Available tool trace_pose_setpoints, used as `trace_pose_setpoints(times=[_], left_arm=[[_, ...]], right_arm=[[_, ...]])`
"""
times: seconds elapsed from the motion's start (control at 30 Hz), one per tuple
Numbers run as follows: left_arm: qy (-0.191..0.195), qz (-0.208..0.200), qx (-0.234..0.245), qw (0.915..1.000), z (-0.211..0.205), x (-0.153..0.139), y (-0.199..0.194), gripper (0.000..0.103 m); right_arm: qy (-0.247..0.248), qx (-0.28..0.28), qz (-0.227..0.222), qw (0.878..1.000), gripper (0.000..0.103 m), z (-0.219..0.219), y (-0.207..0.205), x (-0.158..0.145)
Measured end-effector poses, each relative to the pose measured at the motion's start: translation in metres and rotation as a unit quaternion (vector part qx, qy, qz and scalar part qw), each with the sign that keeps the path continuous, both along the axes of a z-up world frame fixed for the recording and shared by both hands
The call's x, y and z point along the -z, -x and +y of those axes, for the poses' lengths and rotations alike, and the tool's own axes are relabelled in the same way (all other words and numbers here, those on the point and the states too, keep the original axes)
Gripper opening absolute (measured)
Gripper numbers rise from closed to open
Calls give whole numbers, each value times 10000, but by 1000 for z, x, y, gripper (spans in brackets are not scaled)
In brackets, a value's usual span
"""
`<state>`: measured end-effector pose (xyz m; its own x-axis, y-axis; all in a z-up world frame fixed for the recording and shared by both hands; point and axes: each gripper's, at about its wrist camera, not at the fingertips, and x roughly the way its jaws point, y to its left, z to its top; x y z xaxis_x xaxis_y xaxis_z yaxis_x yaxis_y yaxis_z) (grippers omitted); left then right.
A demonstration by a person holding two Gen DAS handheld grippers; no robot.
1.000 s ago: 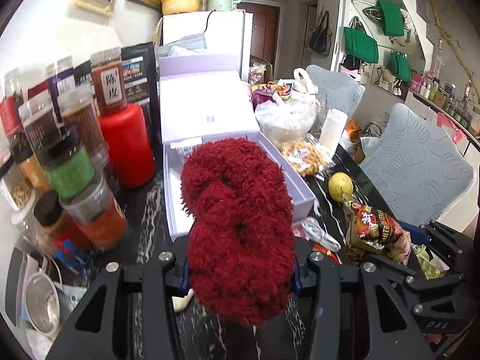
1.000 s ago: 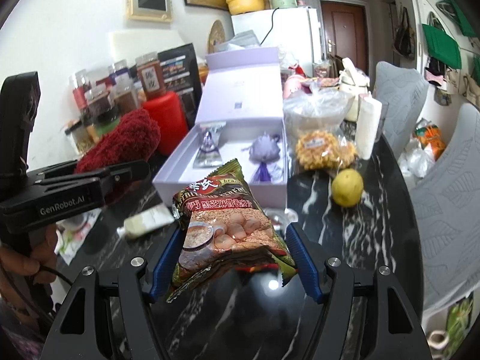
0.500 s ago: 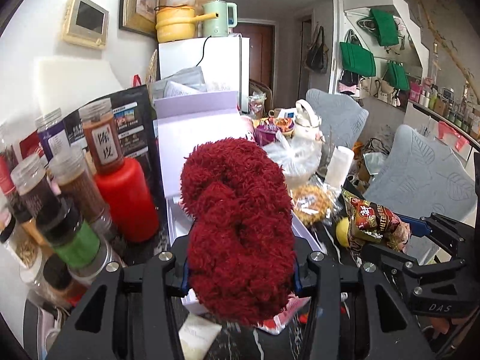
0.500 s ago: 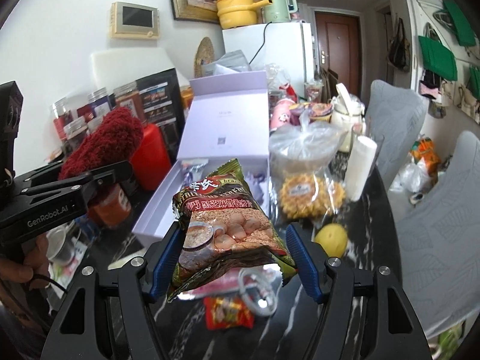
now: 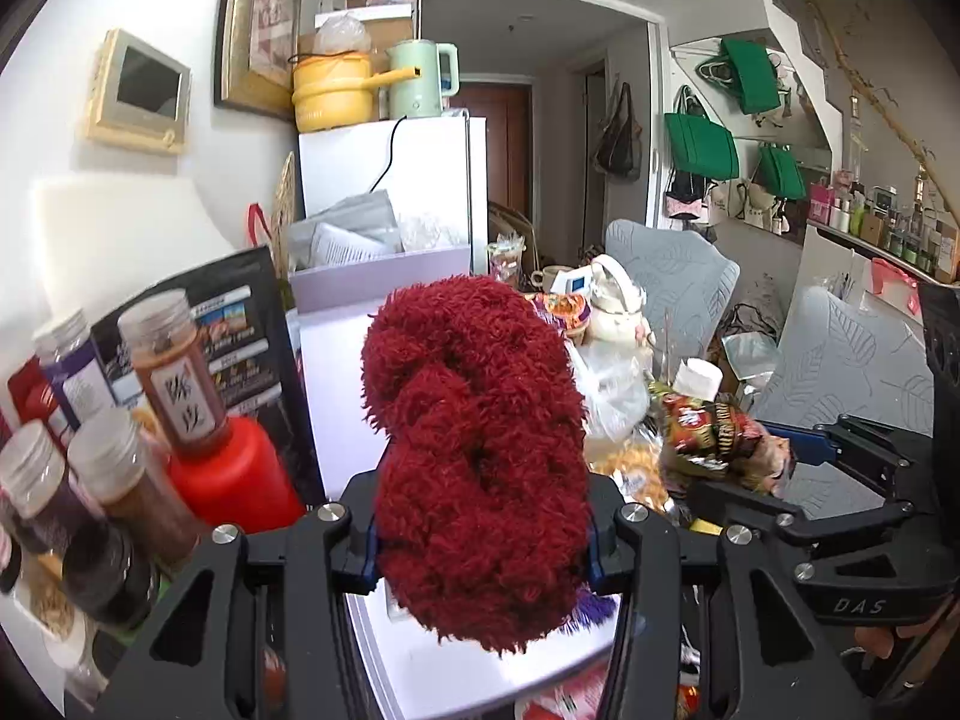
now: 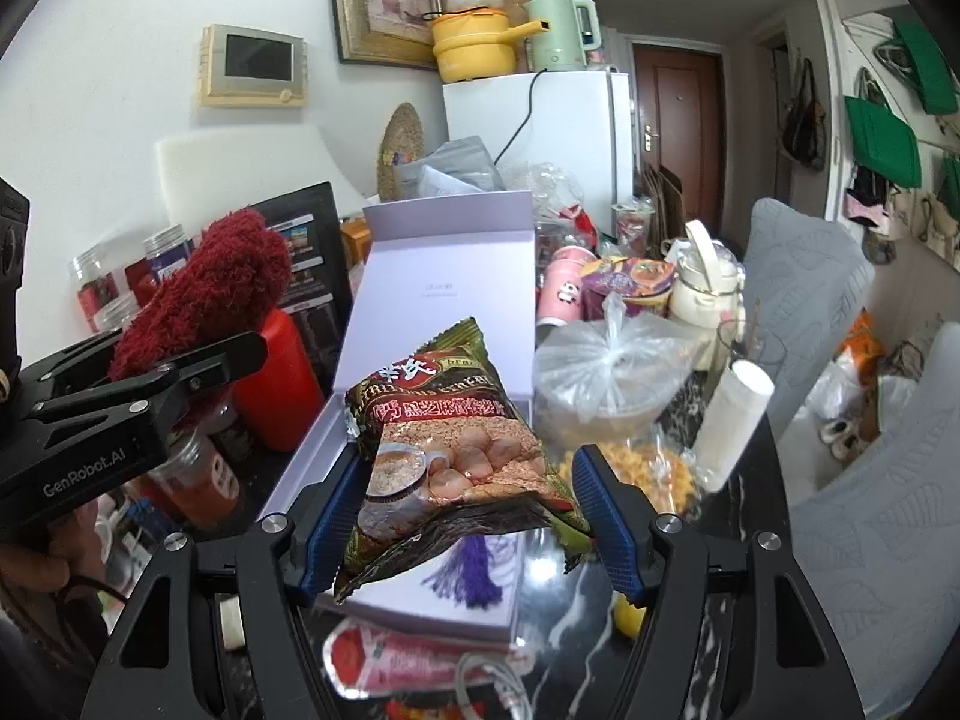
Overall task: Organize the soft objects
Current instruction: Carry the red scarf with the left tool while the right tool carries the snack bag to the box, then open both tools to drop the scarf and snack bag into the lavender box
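The left gripper pinches a shaggy red bundle of yarn between its blue pads, the bundle bulging well above the jaws; below and just ahead of it lies the open lilac box, lid standing upright; spice jars and a red bottle crowd its left side. The right gripper clamps a snack bag by its sides, held over the same box; a purple tassel lies in the box beneath the bag.
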<state>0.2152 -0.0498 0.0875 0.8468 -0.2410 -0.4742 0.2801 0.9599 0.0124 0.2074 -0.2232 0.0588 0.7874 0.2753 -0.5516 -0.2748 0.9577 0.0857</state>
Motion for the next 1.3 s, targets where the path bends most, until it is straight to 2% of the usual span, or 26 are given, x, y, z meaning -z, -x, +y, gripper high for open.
trace_pose_setpoints(times=[0.13, 0.43, 0.57, 0.7, 0.8, 1.03, 1.3], left_arm=[[-11, -71, 9, 10000, -1, -3, -18, 47], [-1, 53, -238, 9997, 2, 6, -63, 47], [115, 365, -390, 9985, 8, 23, -82, 47], [-43, 619, -370, 9974, 2, 42, -99, 47], [-144, 796, -445, 9957, 0, 54, -110, 47], [-351, 1161, -430, 9917, -12, 78, -128, 47], [-457, 1290, -520, 9892, -13, 88, -134, 47]], right_arm=[[15, -83, -62, 9999, 70, 7, -18, -4], [-85, -192, -134, 9997, 70, 17, -65, -4], [-98, -231, -64, 9997, 70, 17, -79, 1], [-89, -250, -12, 9996, 70, 17, -90, 16], [84, -124, 229, 9996, 70, 20, -102, 27], [150, -73, 358, 9992, 71, 17, -110, 37], [273, 56, 365, 9989, 72, 20, -114, 42]])
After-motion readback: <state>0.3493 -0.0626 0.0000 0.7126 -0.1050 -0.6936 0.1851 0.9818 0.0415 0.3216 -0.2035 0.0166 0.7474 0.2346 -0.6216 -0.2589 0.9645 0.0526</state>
